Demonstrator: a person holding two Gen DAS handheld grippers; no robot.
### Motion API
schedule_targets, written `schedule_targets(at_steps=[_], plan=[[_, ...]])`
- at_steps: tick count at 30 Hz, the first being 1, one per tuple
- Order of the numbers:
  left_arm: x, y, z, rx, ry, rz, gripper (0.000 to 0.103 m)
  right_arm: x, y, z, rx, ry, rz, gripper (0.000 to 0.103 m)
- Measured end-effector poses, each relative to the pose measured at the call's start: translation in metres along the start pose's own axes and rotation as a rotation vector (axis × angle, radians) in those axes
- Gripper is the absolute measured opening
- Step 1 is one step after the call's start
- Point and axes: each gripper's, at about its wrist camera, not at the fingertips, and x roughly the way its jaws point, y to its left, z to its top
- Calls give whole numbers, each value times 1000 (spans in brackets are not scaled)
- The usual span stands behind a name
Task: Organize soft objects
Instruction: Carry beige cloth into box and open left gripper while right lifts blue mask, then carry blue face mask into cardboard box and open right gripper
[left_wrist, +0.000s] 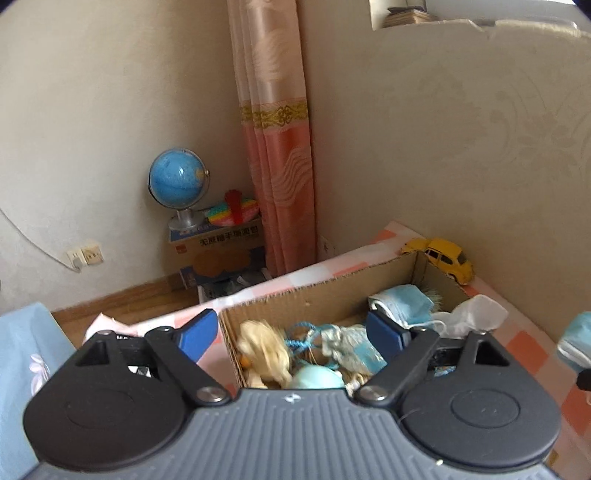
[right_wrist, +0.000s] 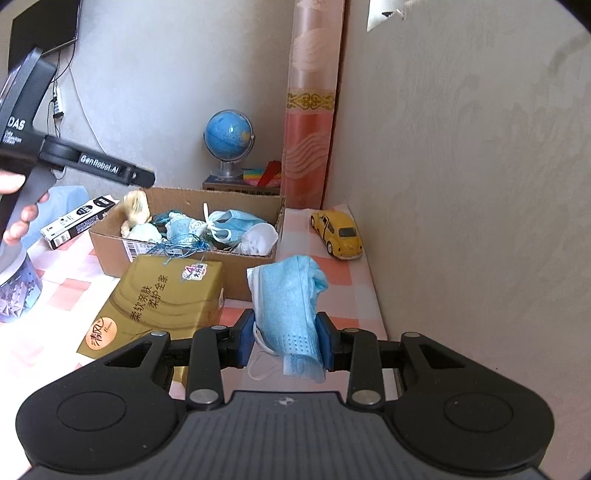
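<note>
Nearest the right wrist camera, a blue face mask (right_wrist: 291, 306) is pinched between the pads of the right gripper (right_wrist: 284, 338), bunched, with a white ear loop (right_wrist: 263, 369) dangling below the jaws. The grip appears to sit on folded fabric only, so the mask could slip out or unfold on the way, and the loose loop could snag on the gold tissue pack (right_wrist: 162, 306) just beside it.

The cardboard box (right_wrist: 110, 243) is seen just beyond, on the pink checked cloth (right_wrist: 347, 275). It already holds masks, a pale blond doll and blue cord. Some blue cord (right_wrist: 177, 251) hangs over the near wall; it could be caught and dragged out when the mask is brought over.

The left gripper (left_wrist: 291, 332) is held over the box (left_wrist: 295, 299) with jaws spread wide and nothing between them. A collision of the two tools over the narrow opening is judged possible.

Farther off, a yellow toy car (right_wrist: 338, 230) stands near the box corner by the wall and could be knocked. A globe (right_wrist: 229, 134) stands well apart, by the curtain.
</note>
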Motion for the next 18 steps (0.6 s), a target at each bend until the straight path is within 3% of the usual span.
schedule_targets(at_steps=[4, 8, 14, 18], plan=[[-38, 5, -14, 4, -60, -6, 102, -4, 4, 6, -19, -5, 7, 39], [-76, 3, -37, 37, -111, -9, 103, -6, 11, 15, -45, -6, 28, 39], [-112, -2, -70, -41, -52, -67, 103, -1, 31, 42, -84, 5, 99, 39], [-133, -11, -88, -39, -39, -30, 103, 12, 48, 65, -105, 26, 145, 39]])
